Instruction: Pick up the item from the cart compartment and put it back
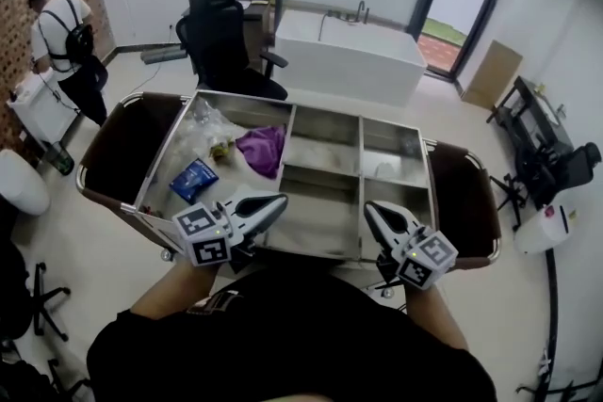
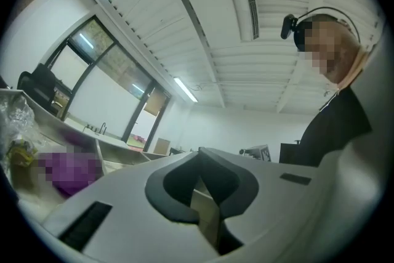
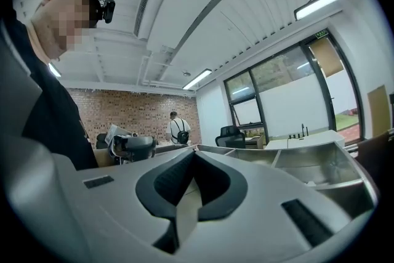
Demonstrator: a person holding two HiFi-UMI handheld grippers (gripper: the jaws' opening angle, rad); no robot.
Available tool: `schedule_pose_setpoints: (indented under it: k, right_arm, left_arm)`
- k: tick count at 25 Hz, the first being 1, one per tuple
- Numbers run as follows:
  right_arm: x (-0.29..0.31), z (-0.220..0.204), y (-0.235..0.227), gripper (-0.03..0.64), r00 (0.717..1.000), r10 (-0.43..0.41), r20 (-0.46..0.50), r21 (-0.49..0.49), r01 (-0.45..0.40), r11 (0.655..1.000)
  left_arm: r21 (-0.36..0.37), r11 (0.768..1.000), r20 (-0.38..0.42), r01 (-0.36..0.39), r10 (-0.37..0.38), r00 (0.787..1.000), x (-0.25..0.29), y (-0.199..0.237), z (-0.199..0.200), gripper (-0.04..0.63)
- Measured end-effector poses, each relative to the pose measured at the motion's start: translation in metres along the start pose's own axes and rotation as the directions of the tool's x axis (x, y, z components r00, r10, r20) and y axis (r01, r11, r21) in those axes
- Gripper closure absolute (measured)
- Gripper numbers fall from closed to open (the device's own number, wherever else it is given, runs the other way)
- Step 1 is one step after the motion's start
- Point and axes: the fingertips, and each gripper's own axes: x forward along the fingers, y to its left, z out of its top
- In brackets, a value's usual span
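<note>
A steel cart with several compartments stands in front of me. Its big left compartment holds a purple cloth, a blue packet and a crumpled clear plastic bag. My left gripper hovers at the near rim of that compartment, shut with nothing between its fingers. My right gripper hangs over the cart's near right rim, also shut and empty. In the left gripper view the closed tips point across the cart, with the purple cloth low at the left. The right gripper's tips meet too.
Brown fabric bins hang at the cart's left end and right end. A black office chair and a white tub stand behind the cart. A person with a backpack is at far left. Dark equipment lies at right.
</note>
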Motion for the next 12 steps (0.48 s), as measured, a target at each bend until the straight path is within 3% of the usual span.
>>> schedule_pose_setpoints:
  k: [12]
  right_arm:
    - [-0.0064,0.0037,0.0014,0.617,1.000,0.002,-0.008,-0.053,-0.002,0.999]
  left_arm:
    - [0.006,1.000,0.005,-0.010,0.010,1.000,0.0033,-0.0060,-0.0039,0.595]
